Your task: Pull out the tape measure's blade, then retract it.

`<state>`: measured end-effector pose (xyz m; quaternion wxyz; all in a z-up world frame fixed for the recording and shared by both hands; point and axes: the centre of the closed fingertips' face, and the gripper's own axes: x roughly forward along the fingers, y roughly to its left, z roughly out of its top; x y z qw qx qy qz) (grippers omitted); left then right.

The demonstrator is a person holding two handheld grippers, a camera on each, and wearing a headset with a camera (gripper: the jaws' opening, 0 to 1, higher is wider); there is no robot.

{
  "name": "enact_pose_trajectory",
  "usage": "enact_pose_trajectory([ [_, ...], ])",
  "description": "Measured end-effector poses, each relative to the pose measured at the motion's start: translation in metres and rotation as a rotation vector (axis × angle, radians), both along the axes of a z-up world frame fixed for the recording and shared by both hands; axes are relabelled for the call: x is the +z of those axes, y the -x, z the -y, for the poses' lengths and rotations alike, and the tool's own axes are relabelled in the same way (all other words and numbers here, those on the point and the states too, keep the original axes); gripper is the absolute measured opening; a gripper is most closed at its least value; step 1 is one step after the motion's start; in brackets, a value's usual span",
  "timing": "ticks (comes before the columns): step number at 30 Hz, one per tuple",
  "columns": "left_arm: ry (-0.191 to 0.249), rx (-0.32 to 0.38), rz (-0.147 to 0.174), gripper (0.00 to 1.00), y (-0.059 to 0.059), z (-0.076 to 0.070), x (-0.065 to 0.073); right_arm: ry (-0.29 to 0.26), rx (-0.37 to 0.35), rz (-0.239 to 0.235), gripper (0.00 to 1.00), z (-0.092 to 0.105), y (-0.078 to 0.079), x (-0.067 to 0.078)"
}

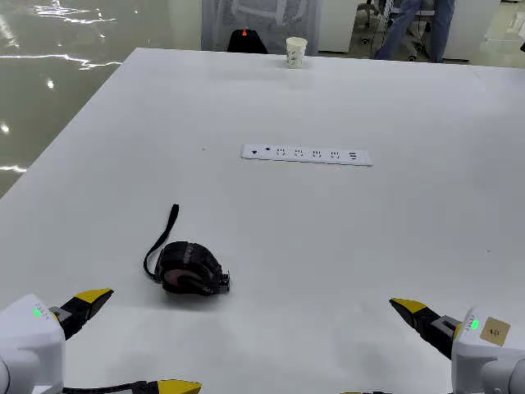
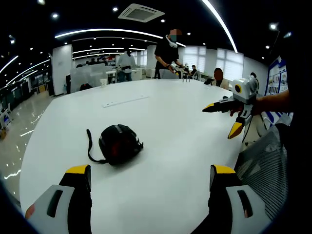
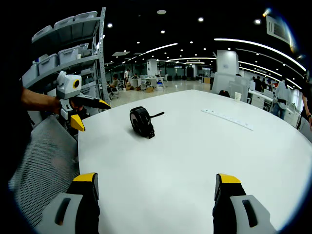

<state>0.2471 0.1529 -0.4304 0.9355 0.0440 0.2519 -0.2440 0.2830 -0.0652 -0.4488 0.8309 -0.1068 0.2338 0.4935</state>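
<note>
1. A black tape measure [image 1: 190,269] lies on the white tabletop [image 1: 328,230], in the lower left part of the head view.
2. Its black wrist strap [image 1: 157,242] loops away from the case toward the upper left of the frame.
3. The left claw [image 1: 135,341] sits in the lower left corner of the head view. Its yellow-tipped jaws are spread wide and hold nothing.
4. In the left gripper view the tape measure lies left of centre, beyond the two spread jaws and apart from them.
5. The right claw [image 1: 384,351] sits in the lower right corner of the head view, well apart from the tape measure. Its jaws are also spread and hold nothing.
6. In the right gripper view the tape measure lies left of centre on the tabletop, with the left claw beyond it at the left edge of the frame.
7. A white power strip [image 1: 305,154] lies flat near the middle of the head view, well above the tape measure.
8. A paper cup [image 1: 296,51] stands upright near the tabletop's far edge, at the top centre of the frame.
</note>
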Motion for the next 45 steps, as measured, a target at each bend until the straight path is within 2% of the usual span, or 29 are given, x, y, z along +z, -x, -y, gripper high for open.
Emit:
enact_pose_trajectory([
  [14, 0.012, 0.013, 0.006, 0.99, -0.001, -0.008, -0.001, -0.003, -0.013, 0.000, 0.99, 0.004, 0.000, 0.000],
  [27, 0.025, 0.003, 0.002, 0.97, -0.001, -0.009, -0.002, 0.000, -0.018, -0.003, 0.99, 0.006, 0.000, 0.001],
  [30, 0.030, -0.001, -0.006, 0.96, 0.001, -0.005, 0.000, 0.001, -0.018, -0.004, 0.99, 0.007, 0.000, 0.000],
  [45, 0.022, -0.006, -0.007, 0.95, 0.003, 0.006, 0.009, 0.002, -0.020, -0.005, 0.99, 0.008, 0.001, 0.001],
])
